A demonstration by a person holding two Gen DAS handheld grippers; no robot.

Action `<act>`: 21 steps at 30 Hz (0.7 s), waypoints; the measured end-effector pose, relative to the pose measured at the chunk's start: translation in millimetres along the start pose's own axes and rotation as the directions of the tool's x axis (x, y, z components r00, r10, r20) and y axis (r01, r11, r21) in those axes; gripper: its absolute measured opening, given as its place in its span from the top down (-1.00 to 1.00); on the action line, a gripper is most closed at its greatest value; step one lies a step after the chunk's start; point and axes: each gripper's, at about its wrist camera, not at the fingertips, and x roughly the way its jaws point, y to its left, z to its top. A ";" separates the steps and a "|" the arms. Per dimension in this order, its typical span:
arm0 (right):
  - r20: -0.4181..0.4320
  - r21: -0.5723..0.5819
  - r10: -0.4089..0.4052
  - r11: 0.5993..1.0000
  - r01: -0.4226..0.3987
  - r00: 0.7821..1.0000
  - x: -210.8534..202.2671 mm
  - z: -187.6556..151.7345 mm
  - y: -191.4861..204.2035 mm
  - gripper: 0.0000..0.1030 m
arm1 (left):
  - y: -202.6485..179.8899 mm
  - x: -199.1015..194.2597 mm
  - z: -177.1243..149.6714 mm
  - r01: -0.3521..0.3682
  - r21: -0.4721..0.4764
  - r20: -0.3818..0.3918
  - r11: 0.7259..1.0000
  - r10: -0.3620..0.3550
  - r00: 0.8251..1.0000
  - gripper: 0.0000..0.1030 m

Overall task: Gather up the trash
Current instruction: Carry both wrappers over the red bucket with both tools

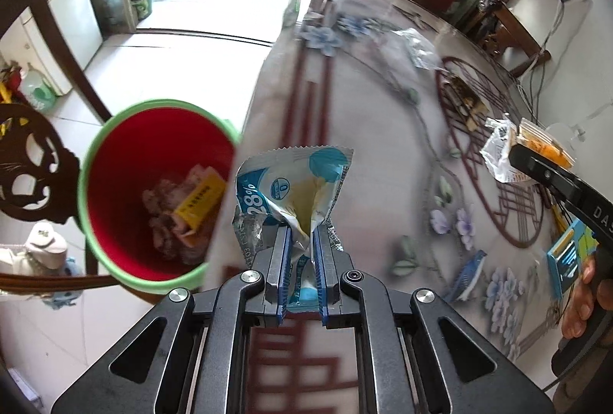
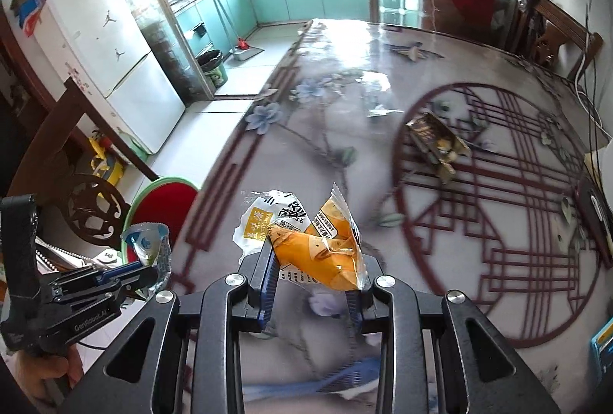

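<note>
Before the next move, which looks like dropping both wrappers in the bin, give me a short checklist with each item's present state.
1. Left gripper shut on the blue wrapper: ok.
2. Right gripper shut on the orange wrapper: ok.
3. Bin open, with room above the trash in it: ok.
4. Blue wrapper over the bin mouth: not ok; it is at the table edge, beside the rim.
5. Orange wrapper over the bin: not ok; it is above the table.
6. Table cleared: not ok; a clear wrapper and a dark packet remain.
</note>
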 end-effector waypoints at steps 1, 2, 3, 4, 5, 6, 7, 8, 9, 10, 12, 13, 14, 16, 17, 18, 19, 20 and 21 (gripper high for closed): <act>0.000 -0.002 0.000 1.000 0.000 1.000 1.2 0.7 5.3 0.46 | 4.6 -0.5 0.8 -0.002 -0.004 0.001 1.000 0.002 1.000 0.82; 0.000 -0.005 0.000 1.000 0.000 1.000 2.4 1.4 10.9 0.46 | 11.5 -1.6 1.7 -0.005 -0.008 0.002 1.000 0.005 1.000 0.82; 0.000 -0.007 0.000 1.000 0.000 1.000 3.4 2.2 15.8 0.46 | 15.9 -2.2 2.5 -0.007 -0.008 0.002 1.000 0.007 1.000 0.82; 0.000 -0.009 0.000 1.000 0.000 1.000 4.3 2.8 20.9 0.46 | 22.1 -2.7 3.3 -0.009 -0.011 0.003 1.000 0.009 1.000 0.82; 0.000 -0.011 0.000 1.000 0.000 1.000 5.4 3.1 25.7 0.46 | 26.6 -2.8 4.1 -0.011 -0.013 0.002 1.000 0.011 1.000 0.82; -0.001 -0.013 0.000 1.000 0.000 1.000 6.6 3.6 30.6 0.46 | 31.9 -2.8 4.9 -0.012 -0.015 0.001 1.000 0.012 1.000 0.82; -0.001 -0.014 0.001 1.000 -0.001 1.000 7.5 4.0 34.0 0.46 | 37.5 -2.8 5.6 -0.014 -0.017 0.000 1.000 0.014 1.000 0.82; -0.003 -0.016 0.001 1.000 -0.001 1.000 8.7 4.4 38.9 0.46 | 42.6 -2.7 6.0 -0.016 -0.019 0.000 1.000 0.016 1.000 0.82; -0.003 -0.017 0.002 1.000 -0.002 1.000 9.2 4.8 43.2 0.46 | 46.0 -3.0 6.4 -0.016 -0.020 0.000 1.000 0.016 1.000 0.82; -0.004 -0.019 0.003 1.000 -0.003 1.000 10.1 5.0 47.9 0.46 | 50.9 -3.0 6.8 -0.017 -0.021 -0.002 1.000 0.017 1.000 0.82; -0.006 -0.022 0.004 1.000 -0.004 1.000 11.7 5.0 56.5 0.46 | 59.6 -3.0 7.4 -0.018 -0.026 -0.005 1.000 0.017 1.000 0.82; -0.007 -0.024 0.006 1.000 -0.006 1.000 12.3 5.1 61.4 0.46 | 63.1 -2.9 7.4 -0.018 -0.028 -0.007 0.999 0.018 1.000 0.82; -0.007 -0.027 0.007 1.000 -0.007 1.000 12.8 5.1 65.6 0.46 | 67.4 -2.8 7.5 -0.019 -0.031 -0.009 0.999 0.019 1.000 0.82; -0.008 -0.033 0.008 0.999 -0.008 1.000 13.8 5.6 73.4 0.46 | 74.1 -3.0 6.9 -0.018 -0.035 -0.012 0.999 0.018 1.000 0.82; -0.009 -0.036 0.009 0.999 -0.009 1.000 14.1 5.6 77.3 0.46 | 78.1 -2.9 6.7 -0.016 -0.040 -0.015 0.999 0.016 1.000 0.82; -0.010 -0.040 0.010 0.999 -0.010 1.000 14.7 5.7 81.8 0.45 | 81.2 -3.0 6.3 -0.015 -0.044 -0.016 0.999 0.014 1.000 0.82; -0.010 -0.044 0.012 0.999 -0.012 1.000 15.0 5.7 84.8 0.45 | 83.8 -2.7 6.3 -0.015 -0.048 -0.018 0.999 0.014 1.000 0.82; -0.011 -0.047 0.014 0.999 -0.014 1.000 15.8 5.7 88.5 0.45 | 86.7 -2.1 6.4 -0.015 -0.051 -0.019 0.999 0.014 1.000 0.82; -0.012 -0.051 0.017 0.999 -0.017 1.000 16.6 5.7 91.7 0.45 | 88.1 -1.5 6.5 -0.016 -0.053 -0.020 0.998 0.015 1.000 0.82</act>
